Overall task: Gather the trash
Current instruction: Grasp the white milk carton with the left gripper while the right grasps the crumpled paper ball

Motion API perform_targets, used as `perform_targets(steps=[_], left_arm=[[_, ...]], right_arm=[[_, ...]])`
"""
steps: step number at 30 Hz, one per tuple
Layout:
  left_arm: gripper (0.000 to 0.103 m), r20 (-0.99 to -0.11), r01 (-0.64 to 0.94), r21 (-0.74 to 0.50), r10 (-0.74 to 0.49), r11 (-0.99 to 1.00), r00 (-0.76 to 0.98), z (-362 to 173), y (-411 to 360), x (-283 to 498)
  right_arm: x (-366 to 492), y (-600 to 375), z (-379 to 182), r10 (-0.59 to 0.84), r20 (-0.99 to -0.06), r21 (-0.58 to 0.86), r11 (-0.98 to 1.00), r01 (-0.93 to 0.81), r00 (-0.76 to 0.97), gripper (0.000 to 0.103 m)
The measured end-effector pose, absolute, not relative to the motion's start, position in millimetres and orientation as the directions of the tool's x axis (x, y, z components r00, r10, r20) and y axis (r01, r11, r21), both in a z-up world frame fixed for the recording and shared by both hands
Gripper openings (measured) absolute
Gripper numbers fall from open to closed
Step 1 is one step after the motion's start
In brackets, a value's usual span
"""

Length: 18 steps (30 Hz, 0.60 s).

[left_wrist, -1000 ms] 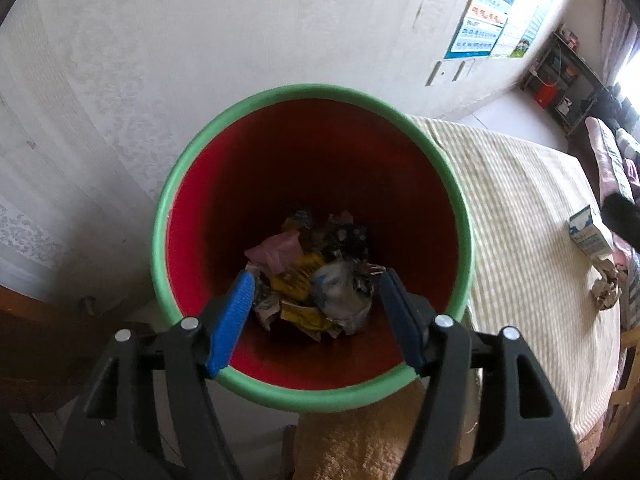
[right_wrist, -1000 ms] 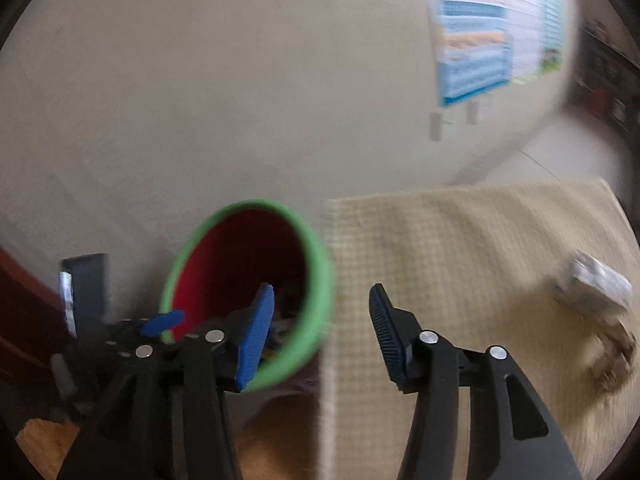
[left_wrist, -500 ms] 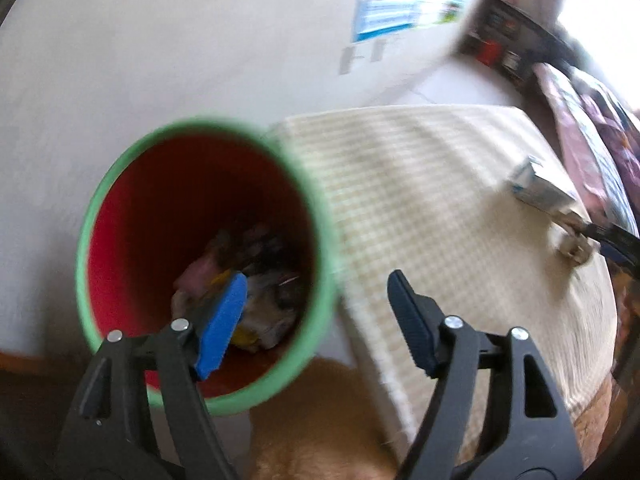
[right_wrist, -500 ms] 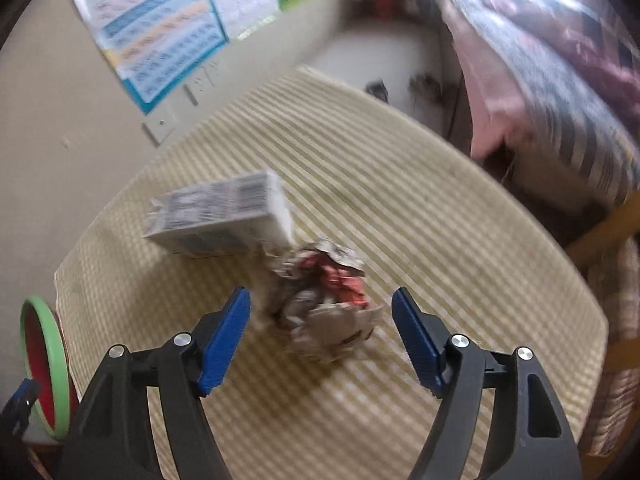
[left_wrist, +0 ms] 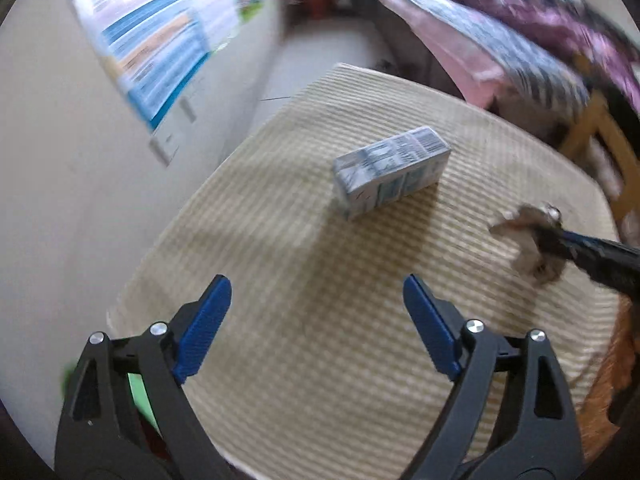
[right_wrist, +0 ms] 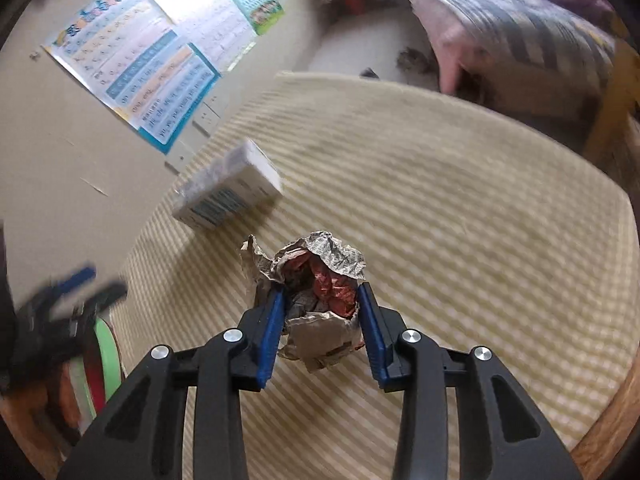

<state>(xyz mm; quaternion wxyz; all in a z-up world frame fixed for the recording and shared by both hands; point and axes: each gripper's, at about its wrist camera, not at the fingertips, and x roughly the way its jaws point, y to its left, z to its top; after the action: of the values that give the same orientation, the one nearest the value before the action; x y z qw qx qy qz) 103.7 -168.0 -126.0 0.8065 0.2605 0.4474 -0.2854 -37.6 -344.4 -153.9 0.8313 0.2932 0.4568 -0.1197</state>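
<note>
Because the right hand-held gripper (right_wrist: 322, 320) pinches only the loose crumpled newspaper ball (right_wrist: 316, 296) above the surface (right_wrist: 480, 240), it may slip; the left hand-held gripper (left_wrist: 316, 320) gapes empty before the carton (left_wrist: 390, 172).

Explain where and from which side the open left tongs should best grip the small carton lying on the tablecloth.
Probably across the carton's two long side faces, coming down from above. It lies flat on the tablecloth, and its narrow width fits between the left tongs' spread jaws.
</note>
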Motion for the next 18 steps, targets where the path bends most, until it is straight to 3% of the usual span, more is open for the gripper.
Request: perform_targets(steps=[7,15,18], left_arm=[[0.087,-0.873,0.793,0.297,-0.185,0.532,0.451,-140,-231,133],[0.087,-0.933,0.871,0.258,-0.125,0.418,0.336,-166,-281,150],[0.087,-0.966,0.873,0.189,-0.075,0.45,0.248,-184,-288,162]], right_arm=[[-42,-364,-147,0.053,-0.812,0.402,0.773,0.491,0.581,0.037],[-50,-372,-155,0.084,-0.809,0.438,0.746,0.502,0.582,0.037],[-50,-375,-157,0.096,-0.807,0.451,0.737,0.503,0.582,0.037]])
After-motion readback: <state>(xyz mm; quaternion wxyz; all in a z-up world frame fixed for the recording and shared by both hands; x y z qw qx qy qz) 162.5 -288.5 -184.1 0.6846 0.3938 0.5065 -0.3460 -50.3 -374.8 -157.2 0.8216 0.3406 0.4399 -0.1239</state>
